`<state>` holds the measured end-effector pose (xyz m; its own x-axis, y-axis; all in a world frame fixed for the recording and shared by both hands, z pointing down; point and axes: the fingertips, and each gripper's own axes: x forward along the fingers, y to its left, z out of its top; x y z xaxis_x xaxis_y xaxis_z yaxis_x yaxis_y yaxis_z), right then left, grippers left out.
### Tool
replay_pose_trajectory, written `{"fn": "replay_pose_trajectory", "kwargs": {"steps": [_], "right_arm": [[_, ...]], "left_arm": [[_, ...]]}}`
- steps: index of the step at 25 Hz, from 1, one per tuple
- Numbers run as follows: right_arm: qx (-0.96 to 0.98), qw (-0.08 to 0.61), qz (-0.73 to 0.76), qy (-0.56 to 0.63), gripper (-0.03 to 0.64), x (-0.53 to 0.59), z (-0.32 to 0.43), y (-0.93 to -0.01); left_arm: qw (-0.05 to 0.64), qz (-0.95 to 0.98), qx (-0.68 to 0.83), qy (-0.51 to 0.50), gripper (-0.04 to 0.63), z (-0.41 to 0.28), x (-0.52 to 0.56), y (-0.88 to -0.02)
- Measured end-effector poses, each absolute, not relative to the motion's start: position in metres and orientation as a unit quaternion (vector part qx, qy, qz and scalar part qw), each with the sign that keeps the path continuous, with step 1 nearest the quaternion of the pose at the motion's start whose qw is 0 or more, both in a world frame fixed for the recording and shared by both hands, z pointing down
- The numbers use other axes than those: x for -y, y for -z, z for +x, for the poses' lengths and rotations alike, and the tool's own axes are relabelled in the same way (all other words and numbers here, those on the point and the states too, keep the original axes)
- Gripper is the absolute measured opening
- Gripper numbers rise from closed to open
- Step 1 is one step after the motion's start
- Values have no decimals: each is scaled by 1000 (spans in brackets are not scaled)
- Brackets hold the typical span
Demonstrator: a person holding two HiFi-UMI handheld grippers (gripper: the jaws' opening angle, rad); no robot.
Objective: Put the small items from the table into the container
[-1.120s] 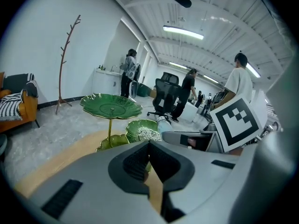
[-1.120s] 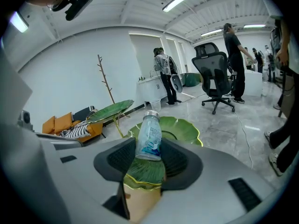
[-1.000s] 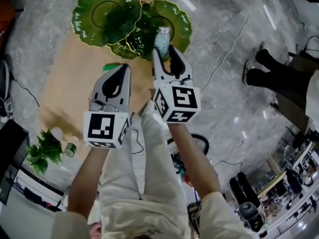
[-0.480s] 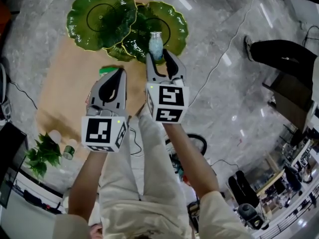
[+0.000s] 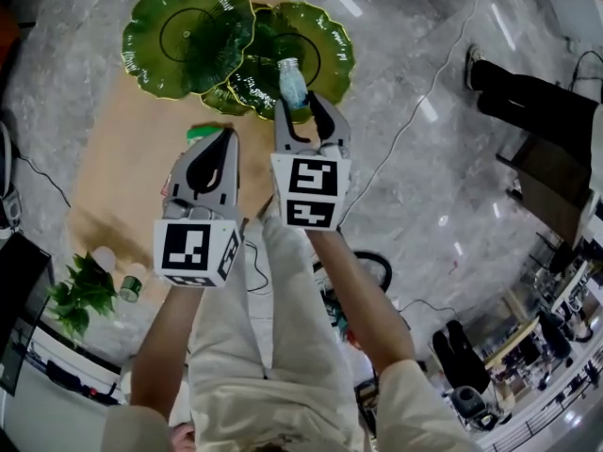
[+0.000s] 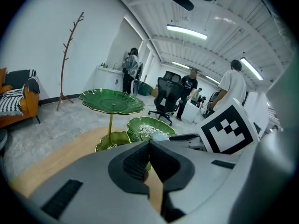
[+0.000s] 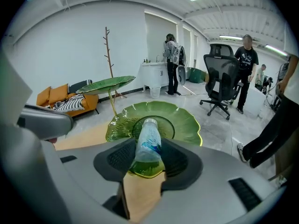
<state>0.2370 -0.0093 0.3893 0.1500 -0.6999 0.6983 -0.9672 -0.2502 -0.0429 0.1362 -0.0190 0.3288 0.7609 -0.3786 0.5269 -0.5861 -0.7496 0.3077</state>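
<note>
Currently, a small clear bottle point(image 5: 291, 81) point(image 7: 149, 141) is being gripped by the right gripper point(image 5: 301, 111) point(image 7: 149, 164). The pads are being pressed against the bottle's lower body, and its capped end is being pointed away from the hand.

The bottle is being held over the lower leaf dish point(image 5: 330, 50) point(image 7: 182, 118) of the green, leaf-shaped tiered container. Whether it is touching the dish cannot be told. The larger upper leaf dish point(image 5: 188, 31) point(image 6: 112, 101) is being seen to the left of it in the head view.

The left gripper's point(image 5: 224, 144) point(image 6: 149, 148) jaws are being held together with nothing between them. It is being held over the wooden table point(image 5: 132, 158), just beside the right gripper. A small green item point(image 5: 203, 132) is being seen on the table just beyond its tip.
</note>
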Motion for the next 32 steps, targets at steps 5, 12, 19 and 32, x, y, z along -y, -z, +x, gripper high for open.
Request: {"fn": "replay_pose_trajectory", "kwargs": {"steps": [5, 12, 19, 32], "right_arm": [[574, 212, 730, -304, 173, 10, 233, -388], [572, 201, 739, -294, 173, 9, 233, -383], [579, 184, 746, -273, 173, 8, 235, -367], [596, 147, 747, -257, 133, -4, 229, -351]], "left_arm": [[235, 908, 266, -221, 8, 131, 17, -331], [238, 907, 269, -220, 8, 132, 20, -331], [235, 908, 269, -218, 8, 131, 16, -327], [229, 910, 270, -214, 8, 131, 6, -318]]}}
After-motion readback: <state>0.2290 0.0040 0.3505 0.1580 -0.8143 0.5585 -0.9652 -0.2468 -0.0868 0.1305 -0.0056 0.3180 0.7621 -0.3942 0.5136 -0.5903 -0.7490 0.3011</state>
